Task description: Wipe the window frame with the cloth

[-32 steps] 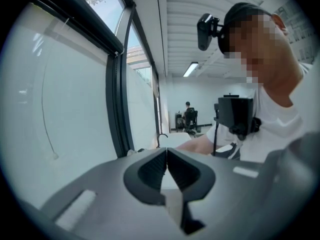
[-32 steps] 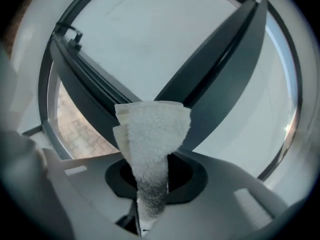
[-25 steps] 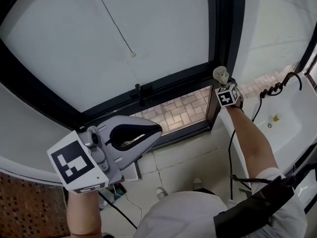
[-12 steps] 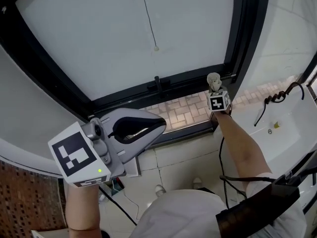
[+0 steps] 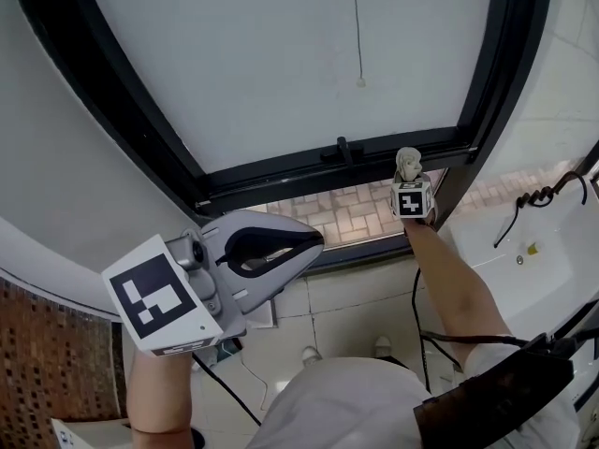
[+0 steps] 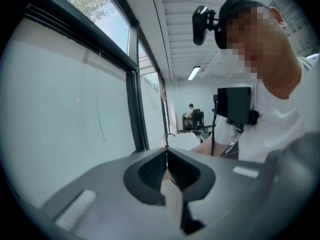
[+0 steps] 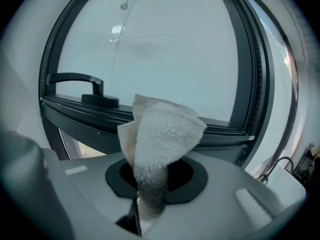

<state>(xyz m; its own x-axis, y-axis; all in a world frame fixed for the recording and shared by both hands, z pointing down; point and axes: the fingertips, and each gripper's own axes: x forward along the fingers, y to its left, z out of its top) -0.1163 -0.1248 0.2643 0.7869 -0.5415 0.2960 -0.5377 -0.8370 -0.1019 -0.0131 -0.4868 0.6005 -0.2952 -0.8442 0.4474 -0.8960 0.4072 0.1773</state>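
My right gripper [image 5: 409, 183] pinches the cloth [image 5: 407, 163]. It has slid from the right corner along the window frame [image 5: 271, 170] bottom rail toward the handle [image 5: 344, 148] — wiping likely underway. My left gripper [image 5: 314, 243] is pressed together, empty.

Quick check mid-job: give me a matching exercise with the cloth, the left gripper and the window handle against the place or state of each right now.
Things:
1. cloth
2. left gripper
3. window handle

Place or state:
a. black, on the lower rail of the window frame
b. jaws together, holding nothing
c. pinched in the right gripper, sticking up out of it

Pairs: 1-c, 2-b, 3-a
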